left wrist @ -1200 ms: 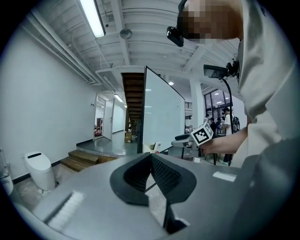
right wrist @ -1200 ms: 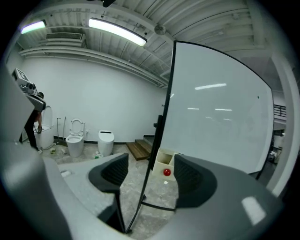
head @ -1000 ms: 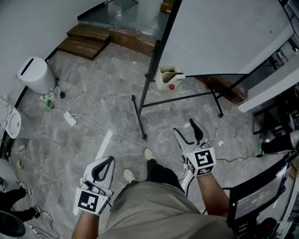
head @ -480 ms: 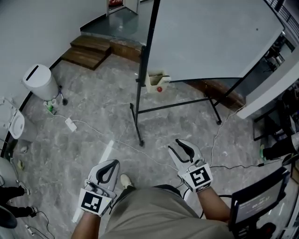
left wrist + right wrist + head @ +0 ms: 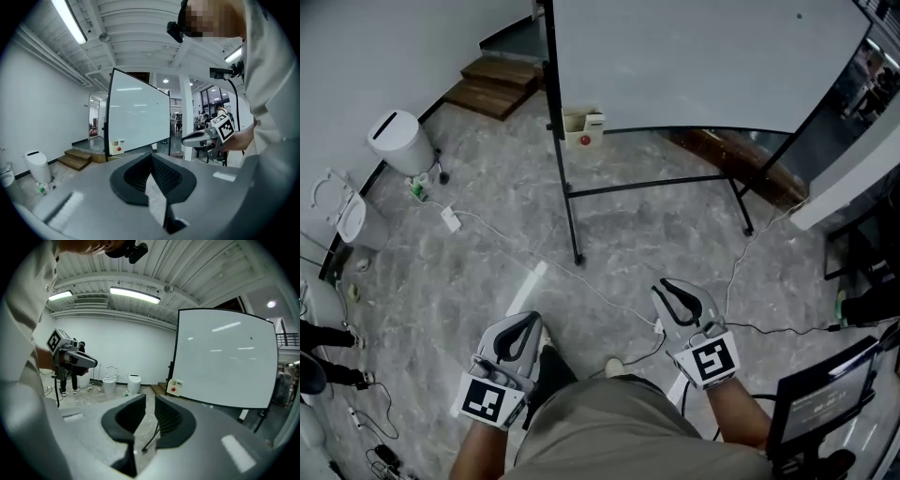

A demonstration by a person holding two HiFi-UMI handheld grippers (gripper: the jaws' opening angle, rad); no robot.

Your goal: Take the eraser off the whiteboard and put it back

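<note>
While the whiteboard (image 5: pixel 694 66) is being faced from well back across the grey marble floor (image 5: pixel 487 272), both grippers are being held low in front of the person's body and pointed toward it, neither one touching it. The left gripper (image 5: pixel 526 320) is being carried with its jaws together at the tips and nothing between them. The right gripper (image 5: pixel 672 287) is being shown with its jaws drawn down to a narrow slit, having just been closing, and only the floor and a dark cable (image 5: pixel 151 439) are being seen through that slit, so nothing is being gripped. The eraser is not being made out with any certainty. A small cream box (image 5: pixel 583 126) with a red spot is being carried on the black stand (image 5: pixel 565 187) at the whiteboard's lower left corner, and a small dark dot (image 5: pixel 799 14) is sitting high on the whiteboard's face toward its right edge, but which of them, if either, is the eraser cannot be told. Wooden steps (image 5: pixel 492 89) are lying beyond the whiteboard's left edge, a white bin (image 5: pixel 398 142) is standing further out on that side, and a white cable (image 5: pixel 502 234) is trailing across the floor on the near side of the whiteboard.
</note>
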